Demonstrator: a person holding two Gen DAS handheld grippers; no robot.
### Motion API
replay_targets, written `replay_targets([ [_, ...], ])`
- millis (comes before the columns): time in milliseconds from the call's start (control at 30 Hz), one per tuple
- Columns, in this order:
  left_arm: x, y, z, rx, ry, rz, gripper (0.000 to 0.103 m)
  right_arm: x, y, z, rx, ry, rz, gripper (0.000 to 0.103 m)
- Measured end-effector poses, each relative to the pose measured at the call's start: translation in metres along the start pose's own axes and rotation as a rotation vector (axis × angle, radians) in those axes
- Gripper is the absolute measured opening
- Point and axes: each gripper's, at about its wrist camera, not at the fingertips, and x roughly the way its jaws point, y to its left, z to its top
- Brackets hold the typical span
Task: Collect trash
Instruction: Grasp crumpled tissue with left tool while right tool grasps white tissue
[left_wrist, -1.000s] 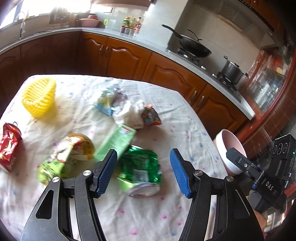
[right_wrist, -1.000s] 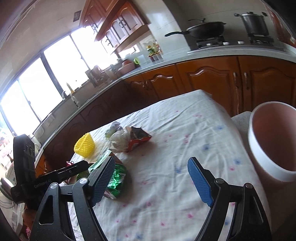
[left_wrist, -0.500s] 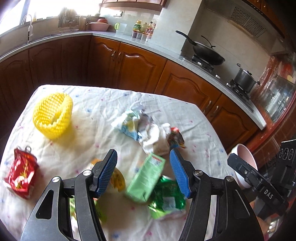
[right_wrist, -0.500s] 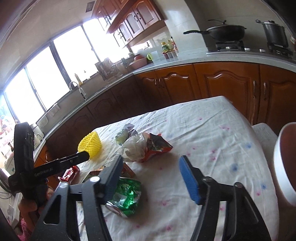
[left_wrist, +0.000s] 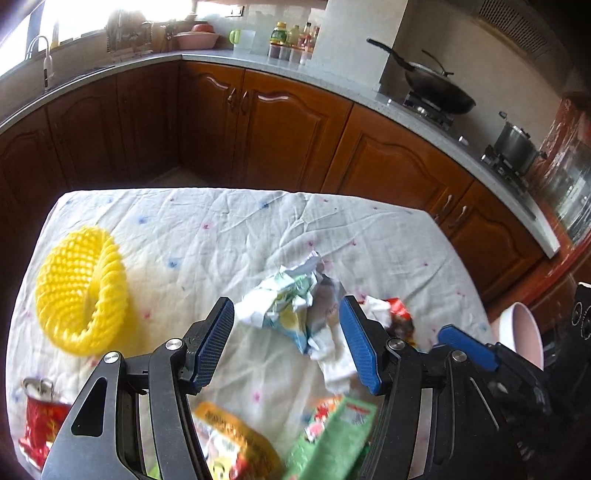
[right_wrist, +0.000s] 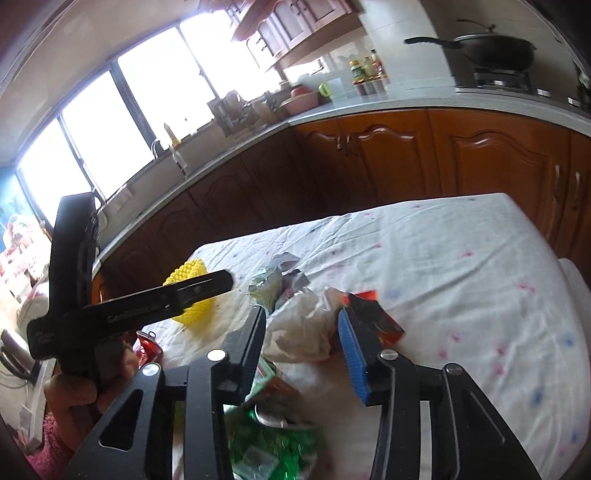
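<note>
Left wrist view: the left gripper (left_wrist: 286, 341) pointed down at the table (left_wrist: 369, 236), its fingers apart and holding nothing. The crumpled wrapper pile (left_wrist: 291, 308) lay beyond the fingertips, framed in the gap but not touched; this alignment suggested the pile was the intended pick. A yellow foam net (left_wrist: 79, 291) sat well to the left, a red packet (left_wrist: 40, 424) at the near left edge. A pink bin (left_wrist: 521, 338) stood off the table's right side, probably the drop point.

Right wrist view: the right gripper (right_wrist: 303, 338) had its jaws closing, with nothing yet pressed between them. The white crumpled paper (right_wrist: 303, 332) lay between and just past the fingertips, a red wrapper (right_wrist: 380, 317) just beyond the right pad. A green packet (right_wrist: 273, 446) lay below the jaws
</note>
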Motion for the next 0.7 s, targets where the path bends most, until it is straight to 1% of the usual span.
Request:
replay_targets([
  [100, 0.019, 0.001, 0.002, -0.002, 0.035, 0.009, 0.060, 0.022, 0.001, 0.002, -0.003, 0.041, 0.004, 0.036],
  [200, 0.035, 0.002, 0.002, -0.008, 0.071, 0.001, 0.060, 0.045, -0.001, 0.002, -0.001, 0.085, -0.007, 0.036],
  [233, 0.041, 0.002, 0.002, -0.008, 0.088, -0.001, 0.057, 0.050, -0.002, 0.003, 0.000, 0.098, -0.010, 0.036],
  [267, 0.043, 0.002, 0.002, -0.008, 0.095, -0.008, 0.048, 0.057, -0.005, 0.002, 0.005, 0.113, -0.012, 0.035],
  [300, 0.044, 0.001, 0.002, -0.006, 0.103, -0.020, 0.043, 0.061, -0.007, 0.001, 0.008, 0.123, -0.016, 0.026],
  [333, 0.046, -0.002, 0.003, 0.005, 0.114, -0.020, 0.033, 0.064, -0.009, -0.001, 0.010, 0.136, -0.021, 0.014],
  [367, 0.047, -0.005, 0.002, 0.020, 0.117, -0.013, 0.024, 0.066, -0.012, -0.003, 0.018, 0.143, -0.019, 0.014],
  [400, 0.048, -0.008, 0.002, 0.035, 0.117, -0.009, 0.022, 0.063, -0.015, -0.005, 0.026, 0.136, -0.017, 0.011],
  [433, 0.047, -0.011, 0.000, 0.051, 0.118, -0.012, 0.020, 0.060, -0.018, -0.006, 0.026, 0.130, -0.025, 0.004],
  [533, 0.046, -0.019, -0.005, 0.077, 0.127, -0.024, 0.013, 0.046, -0.027, -0.010, 0.042, 0.119, -0.035, 0.004],
  [567, 0.044, -0.023, -0.009, 0.085, 0.136, -0.038, 0.011, 0.040, -0.030, -0.012, 0.047, 0.116, -0.041, 0.004],
  [700, 0.030, -0.037, -0.020, 0.114, 0.145, -0.071, 0.010, 0.015, -0.044, -0.022, 0.067, 0.106, -0.056, 0.003],
])
